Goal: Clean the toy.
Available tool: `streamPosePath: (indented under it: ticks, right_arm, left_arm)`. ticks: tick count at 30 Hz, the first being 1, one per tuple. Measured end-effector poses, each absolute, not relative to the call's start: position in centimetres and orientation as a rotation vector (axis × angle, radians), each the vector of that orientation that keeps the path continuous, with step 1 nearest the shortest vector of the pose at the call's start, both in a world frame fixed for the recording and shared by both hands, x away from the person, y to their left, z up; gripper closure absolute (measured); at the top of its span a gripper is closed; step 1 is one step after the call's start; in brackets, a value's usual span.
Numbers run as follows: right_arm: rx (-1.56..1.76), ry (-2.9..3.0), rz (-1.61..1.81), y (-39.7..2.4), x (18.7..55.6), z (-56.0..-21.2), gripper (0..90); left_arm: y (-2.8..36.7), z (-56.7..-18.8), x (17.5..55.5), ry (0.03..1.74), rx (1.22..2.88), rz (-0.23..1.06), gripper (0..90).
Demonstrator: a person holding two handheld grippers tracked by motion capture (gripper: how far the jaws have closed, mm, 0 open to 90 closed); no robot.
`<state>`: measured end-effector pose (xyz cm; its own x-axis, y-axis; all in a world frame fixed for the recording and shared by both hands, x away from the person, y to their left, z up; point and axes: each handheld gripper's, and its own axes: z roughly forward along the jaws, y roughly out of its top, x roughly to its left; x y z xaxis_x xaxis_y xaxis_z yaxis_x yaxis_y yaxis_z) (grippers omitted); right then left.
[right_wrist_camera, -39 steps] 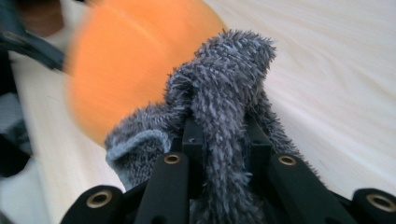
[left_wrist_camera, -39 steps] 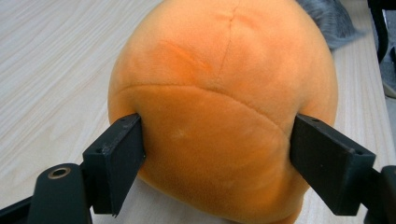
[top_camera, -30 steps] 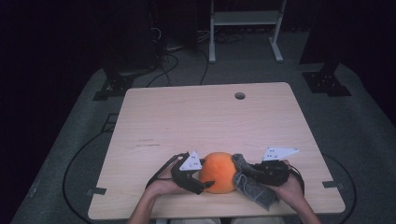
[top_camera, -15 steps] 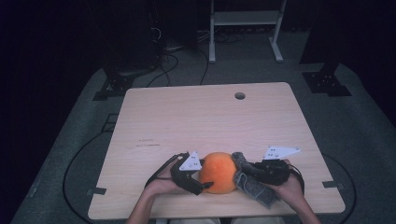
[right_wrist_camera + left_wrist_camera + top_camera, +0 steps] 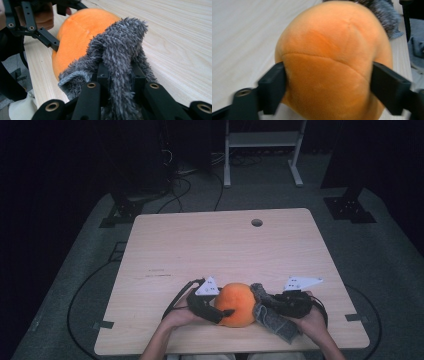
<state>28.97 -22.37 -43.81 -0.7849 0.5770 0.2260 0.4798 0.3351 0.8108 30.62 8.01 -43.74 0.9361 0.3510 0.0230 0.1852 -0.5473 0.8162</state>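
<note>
The orange plush ball sits at the near edge of the table, and the left gripper, whose jaws have just been closing, presses on its two sides. Just right of it, the right gripper is clamped on a grey fuzzy cloth that touches the ball and runs, it seems, from far-left to near-right

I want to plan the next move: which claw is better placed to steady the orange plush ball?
Probably left: the left claw has its jaws on both sides of the orange plush ball, while the right claw is shut on grey fuzzy cloth.
</note>
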Motion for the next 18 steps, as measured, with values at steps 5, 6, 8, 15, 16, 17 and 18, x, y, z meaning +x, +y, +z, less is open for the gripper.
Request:
streamPosePath:
  ticks: [5, 6, 8, 15, 16, 17, 18]
  right_arm:
    - [1.019, 2.416, 1.471, -23.3, 29.0, -43.1, 74.9]
    - [1.022, 2.391, 1.492, -23.5, 28.9, -42.8, 75.0]
    - [1.002, 2.358, 1.510, -23.5, 28.8, -42.1, 75.0]
    - [0.894, 2.429, 1.479, -21.5, 28.3, -42.5, 75.2]
    - [0.886, 2.435, 1.474, -21.4, 28.2, -42.5, 75.1]
    - [0.878, 2.437, 1.466, -21.5, 28.1, -42.5, 75.1]
    - [0.876, 2.437, 1.461, -21.5, 28.0, -42.5, 75.1]
  left_arm:
    - [6.7, -43.1, 29.6, 0.288, 2.114, 0.465, 28.7]
    - [6.4, -43.2, 29.6, 0.273, 2.135, 0.491, 28.6]
    - [5.8, -43.4, 29.2, 0.231, 2.135, 0.534, 27.8]
    - [6.3, -43.0, 29.2, 0.267, 2.093, 0.424, 11.1]
    - [6.6, -42.8, 29.6, 0.323, 2.060, 0.400, 9.8]
    - [6.7, -42.7, 29.8, 0.351, 2.051, 0.392, 7.6]
    - [6.6, -42.8, 30.0, 0.379, 2.065, 0.376, 6.7]
